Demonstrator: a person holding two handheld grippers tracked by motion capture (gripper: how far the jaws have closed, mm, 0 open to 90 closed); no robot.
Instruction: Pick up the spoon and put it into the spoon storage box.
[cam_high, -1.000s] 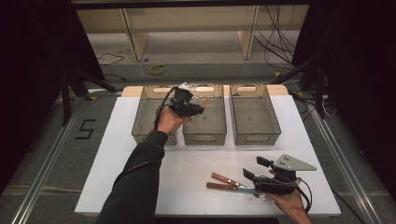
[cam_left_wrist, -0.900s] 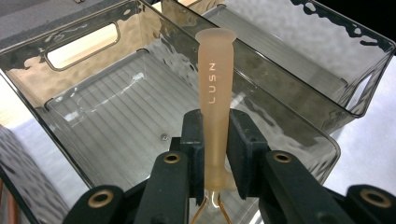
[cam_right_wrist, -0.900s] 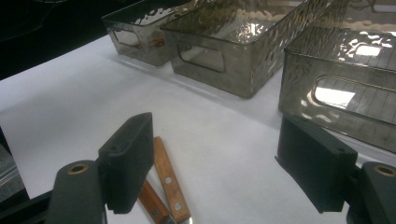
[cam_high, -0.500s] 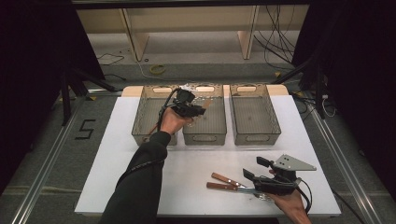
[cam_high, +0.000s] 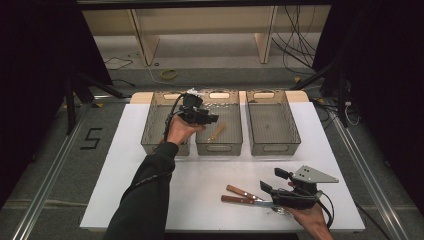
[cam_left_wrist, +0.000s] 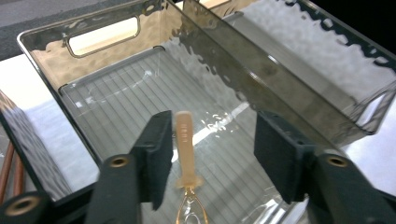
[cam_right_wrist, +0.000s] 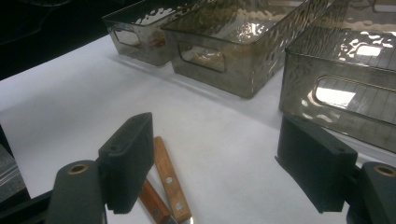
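The left gripper (cam_high: 212, 119) hangs over the middle bin (cam_high: 218, 142) of three smoky plastic bins lined along the far edge of the white table (cam_high: 125, 165), and its jaws have just been opening: a second ago they were pinched nearly together, now they stand well spread. In the left gripper view the piece they carried, a pale orange-handled utensil (cam_left_wrist: 184, 140) with a clear working end, lies on the ribbed floor of that bin, between the pads but free of both, its handle pointing toward the bin's far wall. From above it shows as a slim tan stick (cam_high: 217, 131) lying on a slant in the near half of the middle bin. So that is a drop made, and by the look of it a clean one; this hand only needs to lift clear. Something reddish-brown lies in the left bin (cam_high: 163, 131) too, hard to make out. Over at the near right corner, the right gripper (cam_high: 265, 190) sits low with its jaws spread wide and nothing between the pads, poised just above two wooden-handled knives (cam_high: 240, 195) lying side by side on the table, handles toward the left edge. They look like the next pickup. The right bin (cam_high: 272, 122) looks empty.
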